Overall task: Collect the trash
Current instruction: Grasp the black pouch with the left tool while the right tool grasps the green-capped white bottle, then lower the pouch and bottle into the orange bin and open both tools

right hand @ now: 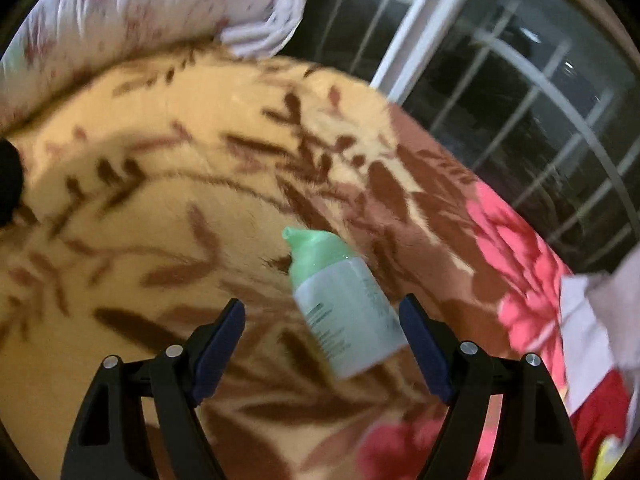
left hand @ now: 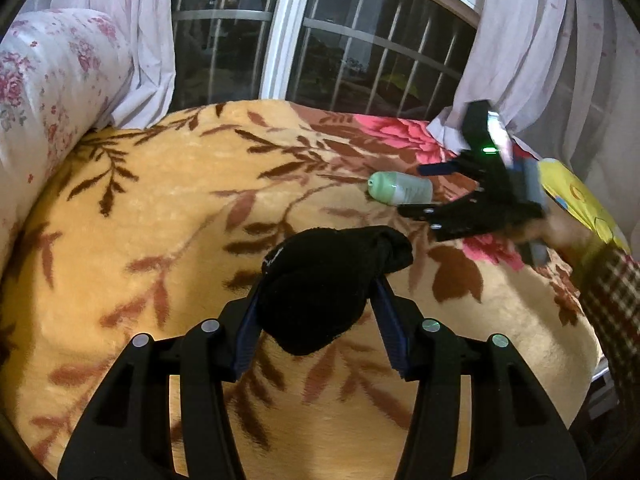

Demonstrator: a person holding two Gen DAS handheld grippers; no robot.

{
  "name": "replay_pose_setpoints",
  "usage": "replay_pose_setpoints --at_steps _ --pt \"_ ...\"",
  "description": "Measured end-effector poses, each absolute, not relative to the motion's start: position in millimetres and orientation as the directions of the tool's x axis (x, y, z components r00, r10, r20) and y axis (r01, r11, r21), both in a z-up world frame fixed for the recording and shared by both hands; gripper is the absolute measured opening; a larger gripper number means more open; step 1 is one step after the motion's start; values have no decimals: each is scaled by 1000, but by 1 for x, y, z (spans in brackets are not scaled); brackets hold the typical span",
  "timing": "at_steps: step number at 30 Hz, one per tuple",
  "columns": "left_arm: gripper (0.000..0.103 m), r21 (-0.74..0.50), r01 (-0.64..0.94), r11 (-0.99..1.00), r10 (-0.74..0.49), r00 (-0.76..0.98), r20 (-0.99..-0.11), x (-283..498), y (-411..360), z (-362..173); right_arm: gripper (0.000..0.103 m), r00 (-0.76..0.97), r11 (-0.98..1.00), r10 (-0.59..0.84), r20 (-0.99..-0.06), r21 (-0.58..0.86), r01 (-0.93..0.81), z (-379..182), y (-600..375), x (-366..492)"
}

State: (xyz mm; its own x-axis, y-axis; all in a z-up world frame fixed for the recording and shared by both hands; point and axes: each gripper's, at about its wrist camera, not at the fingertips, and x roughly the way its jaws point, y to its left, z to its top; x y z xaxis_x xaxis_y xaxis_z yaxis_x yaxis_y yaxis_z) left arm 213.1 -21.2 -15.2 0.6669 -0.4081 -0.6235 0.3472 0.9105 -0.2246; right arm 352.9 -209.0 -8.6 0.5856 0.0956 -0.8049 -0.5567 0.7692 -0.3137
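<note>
The left gripper [left hand: 318,300] pinches a black sock [left hand: 324,284] above the blanket [left hand: 160,208]. The right gripper [right hand: 322,344] is spread wide — the green bottle [right hand: 344,304] lies between its fingers, near the right one.

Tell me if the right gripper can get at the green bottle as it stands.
Probably yes: the right gripper is open, the green bottle lies between its fingers on the blanket, nothing blocking.

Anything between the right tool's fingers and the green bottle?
Nothing: in the right wrist view the open right tool straddles the green bottle, only blanket beneath.
</note>
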Motion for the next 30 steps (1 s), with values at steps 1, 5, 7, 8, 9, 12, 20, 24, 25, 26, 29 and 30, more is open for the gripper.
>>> replay_pose_setpoints --at_steps 1,5,7,8,9,12,20,24,25,26,29,30 --pt "51 -225 349 910 -409 664 -625 213 -22 -16 78 577 756 83 -812 -326 -568 -13 -207 359" --pt "51 -231 359 904 -419 648 -636 213 -26 -22 59 532 791 106 -840 -254 -557 -21 -215 384" --pt "51 -229 362 903 -421 646 -637 212 -28 -22 57 508 825 112 -854 -205 -527 -24 -220 392" --pt "51 -229 366 902 -423 644 -637 211 -28 -22 55 512 838 113 -851 -195 -510 -23 -221 392" --pt "51 -229 368 901 -424 642 -638 211 -29 -23 55 523 857 106 -846 -189 -479 -21 -223 389" --pt "51 -223 368 903 -420 642 -641 209 -29 -24 53 540 888 98 -836 -171 -426 -17 -222 376" --pt "51 -221 378 899 -426 639 -641 186 -33 -18 53 569 930 109 -815 -119 -349 11 -212 319" --pt "51 -238 378 895 -437 634 -638 157 -29 -11 53 585 934 144 -798 -86 -347 35 -206 277" --pt "51 -241 379 893 -440 630 -639 149 -28 -10 53 588 935 163 -792 -65 -347 42 -205 262" --pt "51 -242 382 892 -442 627 -642 138 -27 -8 53 587 936 183 -788 -43 -349 48 -203 249" --pt "51 -228 389 892 -438 625 -646 107 -22 -5 53 591 935 233 -772 13 -353 63 -200 207" --pt "51 -227 391 892 -437 621 -651 94 -19 -5 53 593 933 261 -762 42 -357 69 -198 184"
